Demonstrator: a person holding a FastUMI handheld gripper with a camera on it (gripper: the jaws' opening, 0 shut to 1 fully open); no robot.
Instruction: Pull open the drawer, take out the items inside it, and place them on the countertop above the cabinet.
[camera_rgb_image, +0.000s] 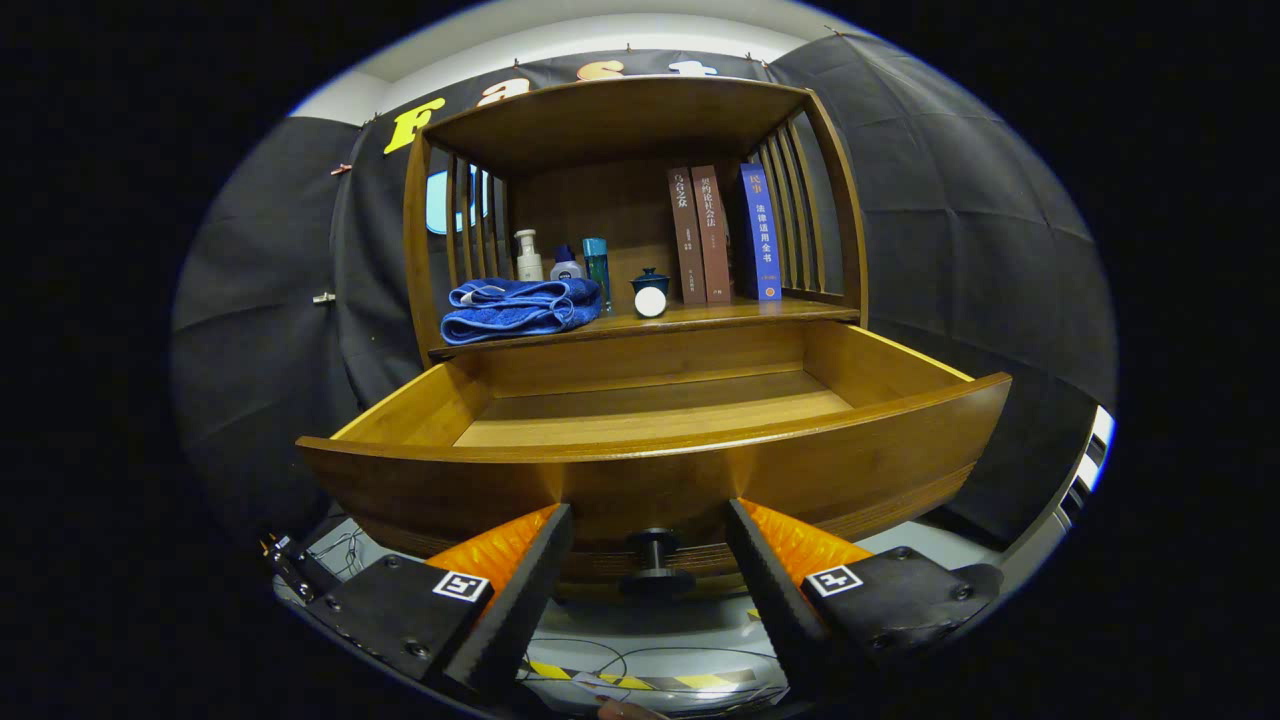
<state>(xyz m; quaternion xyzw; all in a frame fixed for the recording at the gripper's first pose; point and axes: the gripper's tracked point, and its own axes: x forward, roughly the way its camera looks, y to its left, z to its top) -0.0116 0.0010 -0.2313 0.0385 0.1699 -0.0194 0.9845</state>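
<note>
Drawer (650, 440) stood pulled open, its visible floor bare; towel (520, 307) and cup (650, 295) lay on the countertop (720, 316) at twelve o'clock. Gripper (650, 575) fingers were apart, flanking the knob (655, 565). Little seemed left.

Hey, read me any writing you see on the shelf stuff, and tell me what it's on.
"乌合之众": left brown book.
"民事 法律适用全书": blue book.
Middle brown book: too blurred.
Bottles: too small.
Hand-held gripper: open, fingers either side of the drawer knob; its tags carry no words.
</note>
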